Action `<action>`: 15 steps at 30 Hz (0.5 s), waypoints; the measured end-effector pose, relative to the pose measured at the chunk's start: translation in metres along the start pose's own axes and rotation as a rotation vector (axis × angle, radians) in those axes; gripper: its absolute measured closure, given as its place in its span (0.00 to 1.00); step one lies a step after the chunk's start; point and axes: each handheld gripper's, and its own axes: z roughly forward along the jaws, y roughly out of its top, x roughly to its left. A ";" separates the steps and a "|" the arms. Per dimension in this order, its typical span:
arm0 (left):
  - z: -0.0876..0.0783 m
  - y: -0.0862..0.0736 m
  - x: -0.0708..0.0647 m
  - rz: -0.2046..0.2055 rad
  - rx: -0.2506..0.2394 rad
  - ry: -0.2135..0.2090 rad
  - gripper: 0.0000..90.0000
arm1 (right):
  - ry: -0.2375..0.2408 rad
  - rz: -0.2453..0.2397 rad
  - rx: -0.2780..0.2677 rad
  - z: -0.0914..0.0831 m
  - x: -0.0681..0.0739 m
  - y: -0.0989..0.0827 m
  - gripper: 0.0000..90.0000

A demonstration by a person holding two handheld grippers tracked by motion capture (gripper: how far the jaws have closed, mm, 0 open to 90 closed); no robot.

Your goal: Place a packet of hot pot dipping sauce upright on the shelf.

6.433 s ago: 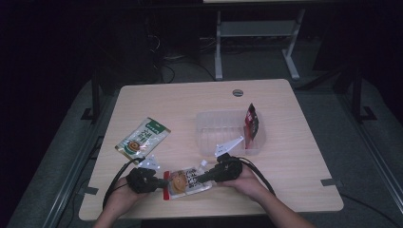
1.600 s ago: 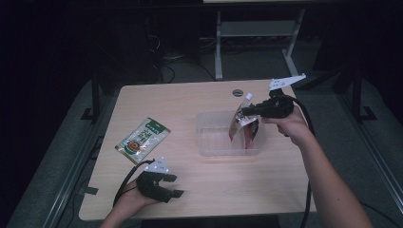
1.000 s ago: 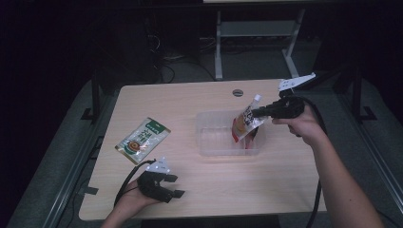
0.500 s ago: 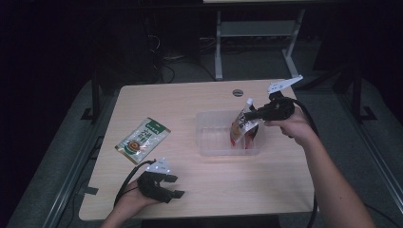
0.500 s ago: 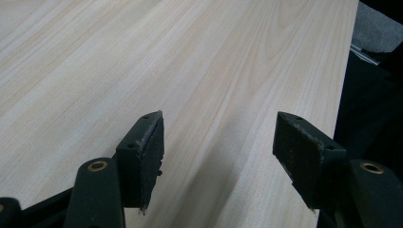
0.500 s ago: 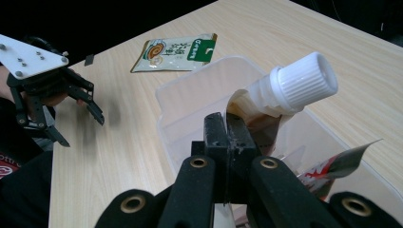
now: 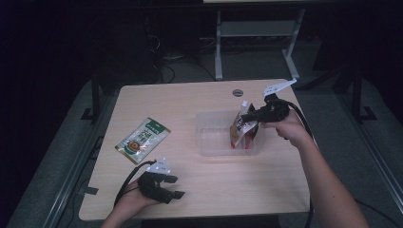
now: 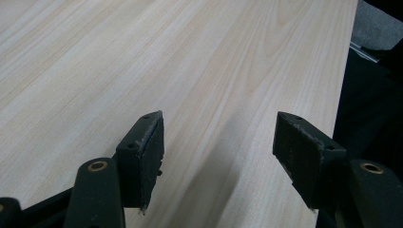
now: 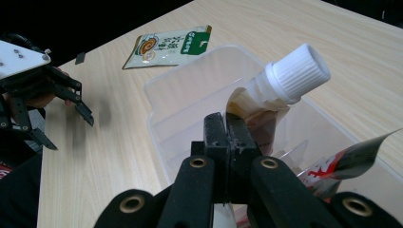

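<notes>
Clear tub mid-table, pouch inside rim

Light wood table, small round grey cap near far edge. Green packet lies flat at left. Clear plastic box sits near middle, well apart from packet.

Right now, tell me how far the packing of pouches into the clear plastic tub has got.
Done: a dark red packet already lies in the clear plastic tub. In hand: the right tool, shut on a spouted pouch with a white screw cap, holds it in the tub. Left: the green and white flat sachet lies on the wooden table; the left tool rests open near it.
</notes>
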 end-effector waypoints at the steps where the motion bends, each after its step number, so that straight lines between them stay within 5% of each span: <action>1: 0.000 0.000 0.000 0.000 0.000 0.000 0.38 | -0.002 0.000 0.000 0.001 -0.001 0.000 0.99; 15: 0.000 0.000 0.000 0.005 0.005 0.000 0.38 | -0.014 0.010 0.020 0.012 0.000 -0.003 0.97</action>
